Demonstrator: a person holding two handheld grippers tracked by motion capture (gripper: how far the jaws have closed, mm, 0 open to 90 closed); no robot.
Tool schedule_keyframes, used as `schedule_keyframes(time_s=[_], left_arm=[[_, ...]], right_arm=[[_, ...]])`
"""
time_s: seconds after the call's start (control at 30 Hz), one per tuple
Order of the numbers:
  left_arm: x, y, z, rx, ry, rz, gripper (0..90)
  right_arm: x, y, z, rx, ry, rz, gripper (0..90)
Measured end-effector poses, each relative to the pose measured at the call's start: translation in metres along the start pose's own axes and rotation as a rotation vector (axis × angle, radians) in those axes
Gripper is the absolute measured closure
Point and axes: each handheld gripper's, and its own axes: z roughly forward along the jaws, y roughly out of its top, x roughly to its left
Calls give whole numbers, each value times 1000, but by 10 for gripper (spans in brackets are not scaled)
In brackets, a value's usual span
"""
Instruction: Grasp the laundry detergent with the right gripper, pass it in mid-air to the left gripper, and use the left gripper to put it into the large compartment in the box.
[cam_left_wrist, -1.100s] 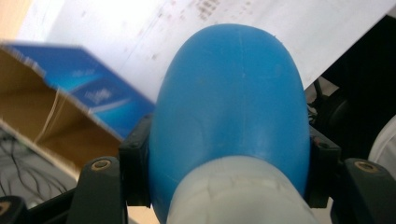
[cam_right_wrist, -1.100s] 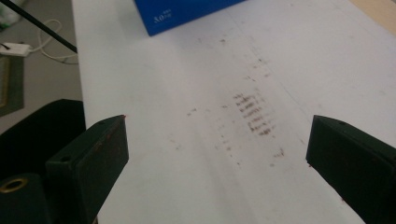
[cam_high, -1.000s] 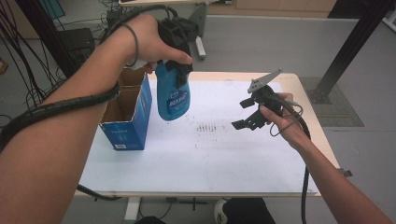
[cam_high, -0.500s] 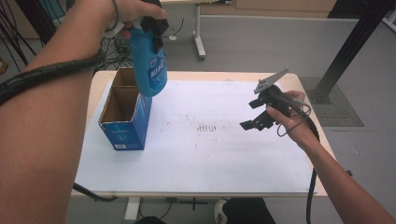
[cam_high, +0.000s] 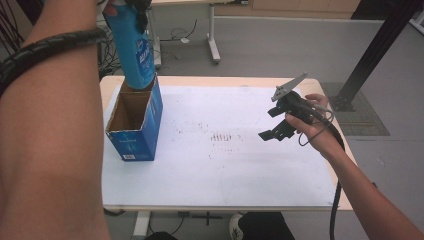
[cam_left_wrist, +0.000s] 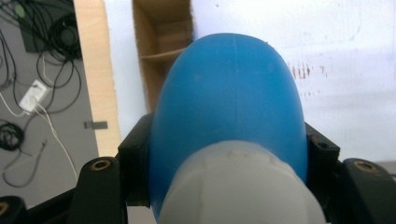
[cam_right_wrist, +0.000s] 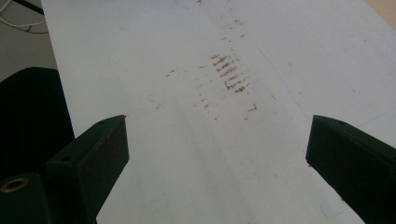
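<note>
We hold the blue bottle (cam_high: 134, 50) in the air, upright, right above the open top of the blue cardboard box (cam_high: 135, 125) that stands at the left end of the tabletop (cam_high: 225, 170). A second ago the bottle hung lower and nearer the middle of the white sheet; since then we have lifted it and carried it leftward and away from us until its base sits over the box mouth. In the left gripper view the left gripper (cam_left_wrist: 229, 163) pinches the bottle at its shoulder, the jaws pressed on either side of the blue body just below the white cap (cam_left_wrist: 238, 186), and the brown inside of the box with its divider shows beyond it. We judge that the bottle is now lined up for lowering into the box, and that what remains is a straight descent that keeps the base clear of the cardboard rim. Our right gripper (cam_high: 272, 134) waits well apart over the right half of the tabletop, its jaws spread wide with nothing between them, above the reddish smudges (cam_right_wrist: 231, 74) on the sheet.
</note>
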Motion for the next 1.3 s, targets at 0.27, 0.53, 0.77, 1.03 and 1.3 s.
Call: schedule_keyframes(time_s=[0.27,0.53,0.77,1.03,1.3], left_arm=[[18,2,5,-14,2,-101,371],[31,0,16,-27,10,-148,371],[41,-1,32,-18,8,-167,371],[52,-5,52,-15,0,-191,371],[59,-6,82,5,-12,-200,372]], right_arm=[[-1,-1,-2,11,0,5,58],[-2,-6,-3,23,-2,8,59],[-1,-7,-2,22,-1,8,59],[0,-6,-1,25,-5,4,59],[3,-5,-3,28,-6,-2,61]])
